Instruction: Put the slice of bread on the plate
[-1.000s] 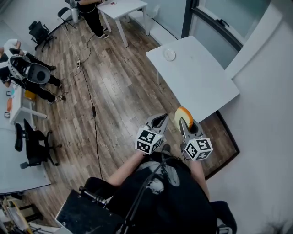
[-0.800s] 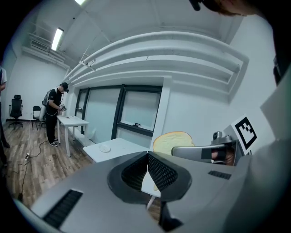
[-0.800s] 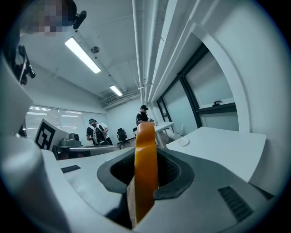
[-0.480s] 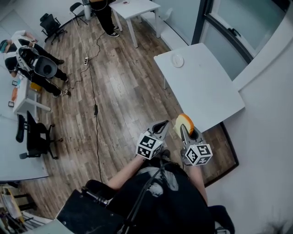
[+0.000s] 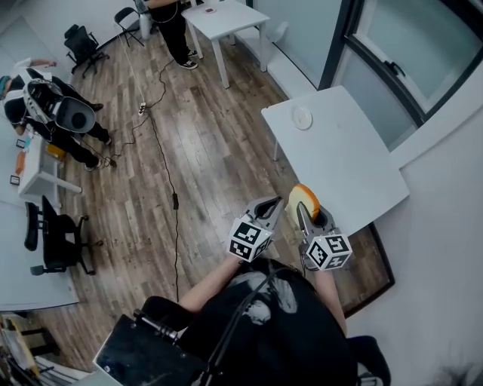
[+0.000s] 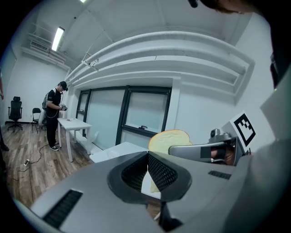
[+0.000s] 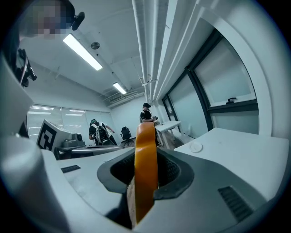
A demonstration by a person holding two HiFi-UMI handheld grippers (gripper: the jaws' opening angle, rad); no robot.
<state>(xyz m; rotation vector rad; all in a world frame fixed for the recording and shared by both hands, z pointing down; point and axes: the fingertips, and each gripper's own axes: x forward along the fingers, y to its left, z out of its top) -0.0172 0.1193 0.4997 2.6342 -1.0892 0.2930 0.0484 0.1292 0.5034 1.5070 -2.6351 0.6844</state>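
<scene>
A slice of bread (image 5: 304,200) with an orange-brown crust stands on edge between the jaws of my right gripper (image 5: 308,209), which is shut on it. The right gripper view shows the slice (image 7: 145,159) edge-on with the pads pressing both faces. My left gripper (image 5: 273,203) hangs just left of it with its jaws together and nothing between them; in its own view the bread (image 6: 169,137) shows beyond the tips. A small white plate (image 5: 302,117) lies at the far end of the white table (image 5: 339,166), well ahead of both grippers, and also shows as the plate (image 7: 196,147).
A second white table (image 5: 223,15) stands farther off with a person (image 5: 170,26) beside it. People (image 5: 45,113) and black office chairs (image 5: 56,241) are at the left. A cable (image 5: 162,188) runs over the wooden floor. Glass windows (image 5: 407,53) line the wall behind the table.
Both grippers have moved forward over the wooden floor toward the white table, which now lies closer. The bread stays in the right gripper's jaws; the left jaws stay together.
</scene>
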